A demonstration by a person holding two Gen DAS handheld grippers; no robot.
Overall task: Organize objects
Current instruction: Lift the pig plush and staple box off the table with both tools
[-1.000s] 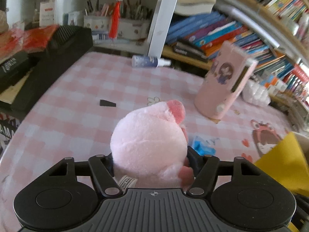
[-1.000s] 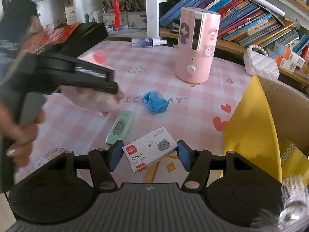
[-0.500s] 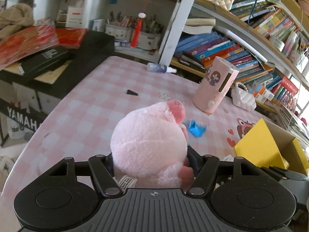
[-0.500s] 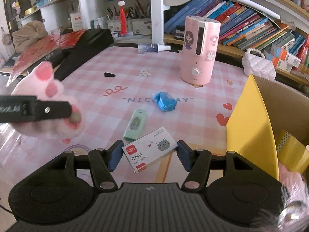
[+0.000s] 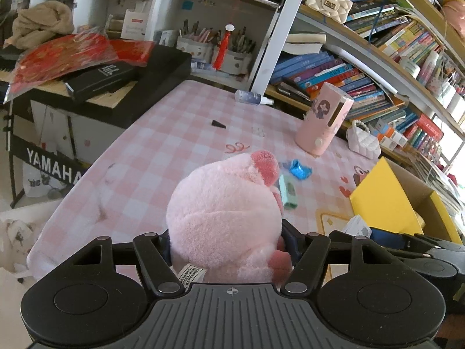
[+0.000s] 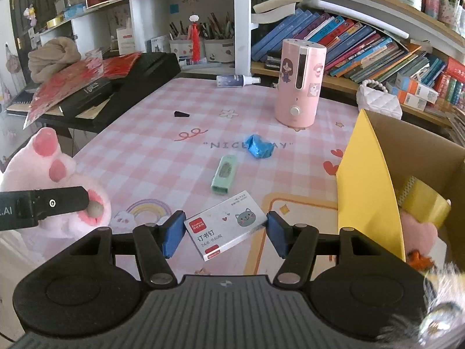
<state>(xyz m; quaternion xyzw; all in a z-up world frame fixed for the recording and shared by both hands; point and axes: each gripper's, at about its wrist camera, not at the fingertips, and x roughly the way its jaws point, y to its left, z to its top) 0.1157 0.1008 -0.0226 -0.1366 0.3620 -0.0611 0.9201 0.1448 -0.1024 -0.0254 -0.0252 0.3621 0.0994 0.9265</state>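
Tools in both of a person's hands are carrying loads above a pink checked bench [image 6: 139,157] as the sorting is going on. Nearest the lens, the left tool [image 5: 226,244] is squeezing a pink plush pig [image 5: 223,218] between half-spread jaws, while the right tool [image 6: 222,229] is pinching a flat staple box [image 6: 225,225] by its short ends, its long axis running straight across the gap between the blue pads. Just to the right of that box, an open cardboard box [image 6: 418,145] with a yellow flap [image 6: 369,180] is waiting; a roll of yellow tape [image 6: 424,203] and something pink are already lying inside. Judging by the layout, the right tool is the nearer one to this carton, and the left tool is trailing on the far side. Farther out on the bench, a mint-green case [image 6: 224,174], a crumpled blue wrapper [image 6: 258,146] and a pink humidifier [image 6: 299,84] are sitting apart from one another. Compared with a second ago, both tools are riding higher and farther back from the bench, grips unchanged, and the pig is hanging clear of the bench edge.
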